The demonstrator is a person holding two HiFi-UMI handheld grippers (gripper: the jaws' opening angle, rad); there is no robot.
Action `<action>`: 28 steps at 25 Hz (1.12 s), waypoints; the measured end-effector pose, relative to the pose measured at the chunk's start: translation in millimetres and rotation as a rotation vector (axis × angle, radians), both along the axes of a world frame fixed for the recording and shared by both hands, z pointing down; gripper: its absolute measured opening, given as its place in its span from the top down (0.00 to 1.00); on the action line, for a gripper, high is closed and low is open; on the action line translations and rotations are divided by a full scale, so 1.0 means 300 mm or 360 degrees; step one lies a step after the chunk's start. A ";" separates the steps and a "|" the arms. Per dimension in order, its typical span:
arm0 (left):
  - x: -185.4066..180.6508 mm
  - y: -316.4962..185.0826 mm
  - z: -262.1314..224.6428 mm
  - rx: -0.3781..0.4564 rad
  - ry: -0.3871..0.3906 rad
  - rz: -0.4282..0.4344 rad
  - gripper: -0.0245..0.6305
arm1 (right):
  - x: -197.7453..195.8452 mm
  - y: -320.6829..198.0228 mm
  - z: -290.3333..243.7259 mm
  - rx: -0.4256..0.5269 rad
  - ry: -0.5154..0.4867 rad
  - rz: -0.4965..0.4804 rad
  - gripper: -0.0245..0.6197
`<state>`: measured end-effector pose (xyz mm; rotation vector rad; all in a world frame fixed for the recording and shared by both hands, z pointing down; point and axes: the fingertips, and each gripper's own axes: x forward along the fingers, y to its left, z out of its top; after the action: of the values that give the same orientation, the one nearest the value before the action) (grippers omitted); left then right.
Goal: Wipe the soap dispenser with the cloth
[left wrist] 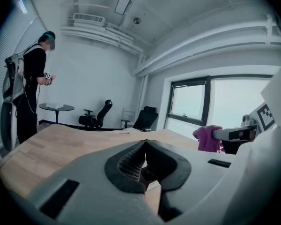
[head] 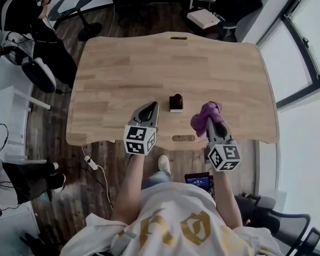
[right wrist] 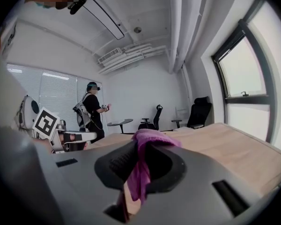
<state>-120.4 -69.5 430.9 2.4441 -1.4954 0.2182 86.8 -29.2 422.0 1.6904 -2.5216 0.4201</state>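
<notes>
A small dark soap dispenser (head: 176,102) on a white base stands upright near the front middle of the wooden table (head: 149,63). My left gripper (head: 153,106) hovers just left of it, jaws shut with nothing between them; the left gripper view shows the pads (left wrist: 131,163) meeting. My right gripper (head: 208,120) sits just right of the dispenser, shut on a purple cloth (head: 205,113). In the right gripper view the cloth (right wrist: 143,168) bunches over the jaw tips and hangs down between them. Neither gripper touches the dispenser.
A person (head: 21,20) stands beyond the table's far left corner beside a round dark table (head: 74,1). Office chairs (head: 229,4) stand at the back, and windows (head: 304,41) line the right side. The table's front edge has a slot (head: 183,138).
</notes>
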 end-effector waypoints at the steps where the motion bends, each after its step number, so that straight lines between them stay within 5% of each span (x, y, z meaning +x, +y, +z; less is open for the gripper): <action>1: -0.008 -0.032 0.010 -0.0007 0.0010 0.0008 0.95 | -0.007 -0.031 0.010 -0.0021 0.0008 0.0017 0.90; 7: -0.005 -0.153 0.030 -0.0014 0.0037 0.0080 0.95 | 0.007 -0.130 0.032 -0.0047 0.0228 0.0163 0.90; 14: 0.016 -0.206 0.015 0.0064 -0.0018 0.0092 0.95 | 0.041 -0.162 -0.007 -0.0022 -0.0017 0.0188 0.90; 22: -0.011 -0.245 0.025 0.0031 0.0066 -0.0017 0.95 | -0.030 -0.209 0.018 -0.0012 0.0049 -0.0007 0.90; 28: -0.011 -0.267 0.087 -0.0047 -0.0076 0.0044 0.95 | -0.035 -0.245 0.056 -0.0043 0.0005 -0.0029 0.90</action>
<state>-123.7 -149.6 456.9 2.4538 -1.4680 0.3040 76.3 -102.6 438.7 1.6558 -2.5157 0.4477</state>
